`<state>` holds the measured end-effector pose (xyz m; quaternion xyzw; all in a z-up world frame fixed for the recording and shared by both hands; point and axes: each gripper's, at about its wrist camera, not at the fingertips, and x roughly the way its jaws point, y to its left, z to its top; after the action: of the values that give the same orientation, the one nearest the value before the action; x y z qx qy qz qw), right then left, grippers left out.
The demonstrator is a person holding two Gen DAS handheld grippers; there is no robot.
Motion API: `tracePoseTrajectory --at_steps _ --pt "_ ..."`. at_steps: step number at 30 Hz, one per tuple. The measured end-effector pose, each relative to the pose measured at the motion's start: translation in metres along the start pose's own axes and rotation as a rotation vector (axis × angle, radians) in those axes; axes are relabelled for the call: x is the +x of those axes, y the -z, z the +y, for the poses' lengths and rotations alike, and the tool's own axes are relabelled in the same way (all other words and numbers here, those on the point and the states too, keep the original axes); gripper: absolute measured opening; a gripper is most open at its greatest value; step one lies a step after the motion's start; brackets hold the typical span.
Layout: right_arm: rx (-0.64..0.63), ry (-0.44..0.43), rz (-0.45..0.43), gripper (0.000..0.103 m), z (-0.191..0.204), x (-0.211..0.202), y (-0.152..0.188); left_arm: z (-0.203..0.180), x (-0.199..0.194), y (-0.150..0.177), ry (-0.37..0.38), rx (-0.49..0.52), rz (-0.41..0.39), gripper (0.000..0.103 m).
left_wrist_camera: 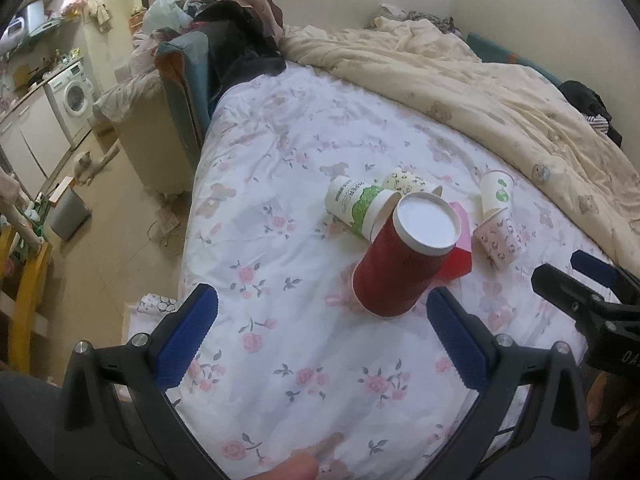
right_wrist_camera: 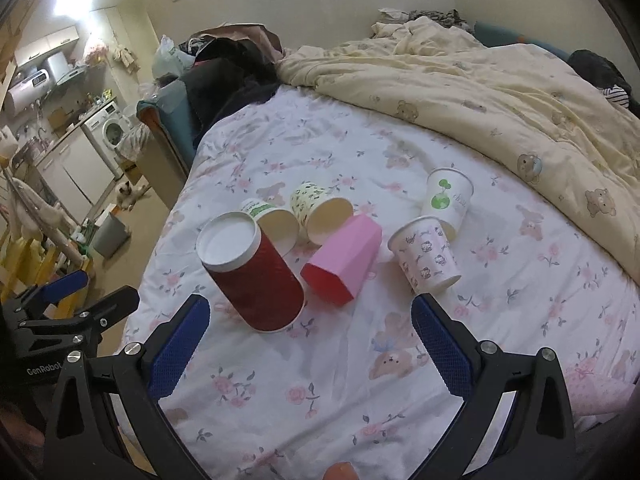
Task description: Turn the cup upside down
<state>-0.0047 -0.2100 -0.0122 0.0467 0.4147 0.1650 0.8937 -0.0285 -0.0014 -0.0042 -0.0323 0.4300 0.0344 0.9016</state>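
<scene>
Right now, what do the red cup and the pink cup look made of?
Red cup: probably paper, matte ribbed sleeve, white rolled rim around a recessed base. Pink cup: faceted, smooth, slightly glossy walls suggest plastic, though coated card is possible.

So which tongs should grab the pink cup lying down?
Right, probably. The pink cup lies straight ahead of the open right tongs; from the left tongs, the red cup stands in front of it.

Beyond the floral bedsheet (right_wrist_camera: 320,360), you had a cream quilt (right_wrist_camera: 480,92) bunched along its far side, dark clothes (left_wrist_camera: 244,40) heaped at its far-left corner, and a washing machine (left_wrist_camera: 76,96) far left.
</scene>
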Motion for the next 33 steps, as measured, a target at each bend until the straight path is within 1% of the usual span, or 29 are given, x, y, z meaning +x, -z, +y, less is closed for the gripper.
tracePoseTrajectory --at_steps 12,33 --pt "0.009 0.010 0.000 0.103 -0.0035 0.0012 -0.0016 0.0042 -0.0002 -0.0008 0.022 -0.029 0.009 0.103" --pt "0.009 0.020 0.003 0.103 -0.0073 0.0016 0.0001 0.0027 -0.0039 -0.0017 0.030 -0.022 0.000 0.103"
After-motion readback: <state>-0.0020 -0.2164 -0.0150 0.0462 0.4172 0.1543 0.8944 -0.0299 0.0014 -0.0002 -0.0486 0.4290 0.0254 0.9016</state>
